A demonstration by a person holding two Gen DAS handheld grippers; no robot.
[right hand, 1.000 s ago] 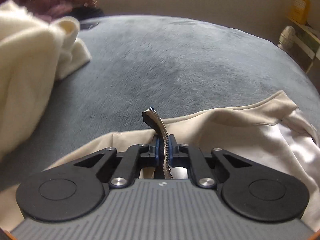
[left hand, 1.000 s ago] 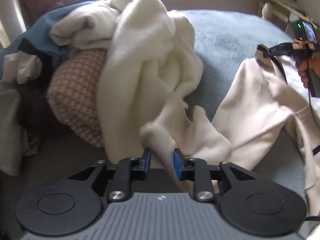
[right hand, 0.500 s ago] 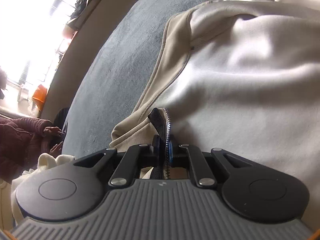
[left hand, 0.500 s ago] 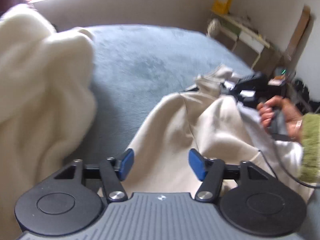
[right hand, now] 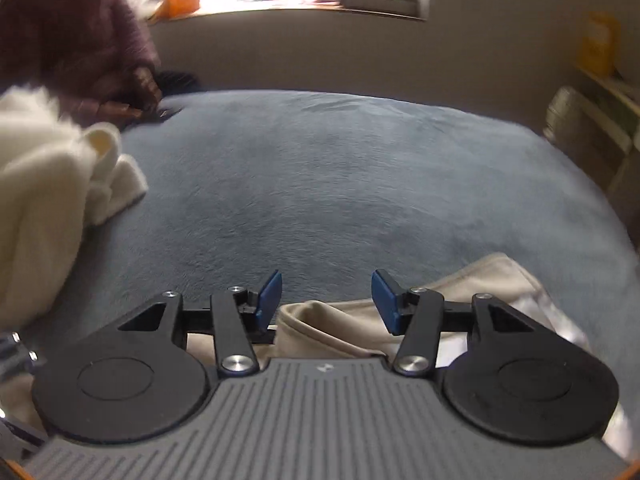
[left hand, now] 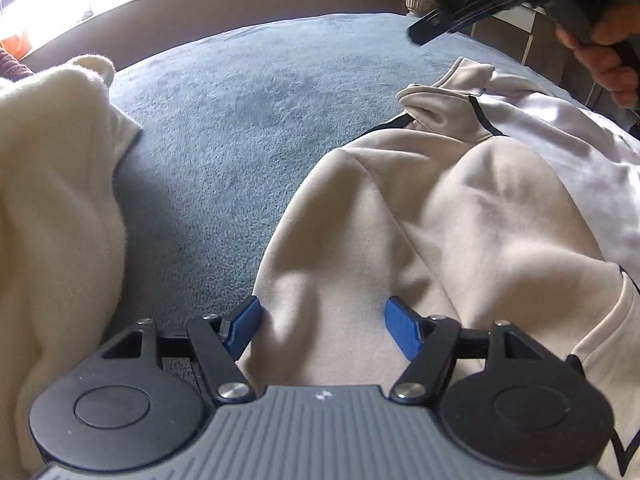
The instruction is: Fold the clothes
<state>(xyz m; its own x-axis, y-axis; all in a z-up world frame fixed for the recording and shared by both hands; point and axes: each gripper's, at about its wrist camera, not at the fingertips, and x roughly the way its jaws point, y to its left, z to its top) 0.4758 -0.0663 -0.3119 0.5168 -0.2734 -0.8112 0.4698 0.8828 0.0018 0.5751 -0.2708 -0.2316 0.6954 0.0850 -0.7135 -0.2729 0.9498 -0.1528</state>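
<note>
Beige jacket (left hand: 400, 232) lies on the blue-grey blanket (left hand: 248, 128), right under both tools. L gripper (left hand: 322, 324) spread wide, fabric between its pads, nothing pinched. R gripper (right hand: 326, 296) also wide open, empty, above the jacket's collar edge. Jacket runs away from L gripper, collar at far end.

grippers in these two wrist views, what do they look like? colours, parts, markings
Both match. The left gripper and right gripper each have blue finger pads on black linkage arms with silver pivot screws, two round black discs at the sides, and a ribbed grey body with a small logo at its front edge. In the left wrist view the right gripper's black curved housing shows, with a grey handle.
</note>
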